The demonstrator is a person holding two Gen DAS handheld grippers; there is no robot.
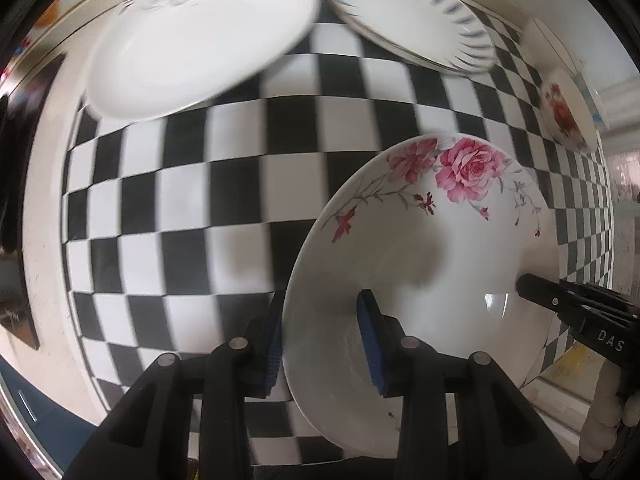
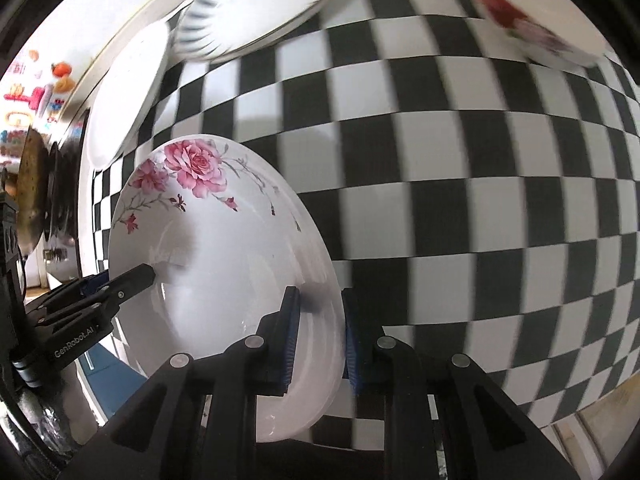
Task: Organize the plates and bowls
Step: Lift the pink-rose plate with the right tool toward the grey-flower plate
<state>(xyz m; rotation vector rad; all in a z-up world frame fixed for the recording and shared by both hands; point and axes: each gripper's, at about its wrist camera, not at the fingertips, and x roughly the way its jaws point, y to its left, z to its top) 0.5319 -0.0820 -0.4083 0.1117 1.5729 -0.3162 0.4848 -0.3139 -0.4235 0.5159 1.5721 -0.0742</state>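
on the checkered table [image 1: 192, 208], the left gripper [image 1: 320, 344] and right gripper [image 2: 318, 340] each pinch opposite rims of the rose bowl [image 1: 432, 248], carried over the near edge. next: set it down with the striped bowl [image 1: 416, 12] at the far edge.

Bright daylight, motion blur, fisheye warp; glare perhaps window.

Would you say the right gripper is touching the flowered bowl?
Touching: in the right wrist view, the right gripper has one pad on each side of the flowered bowl's rim.
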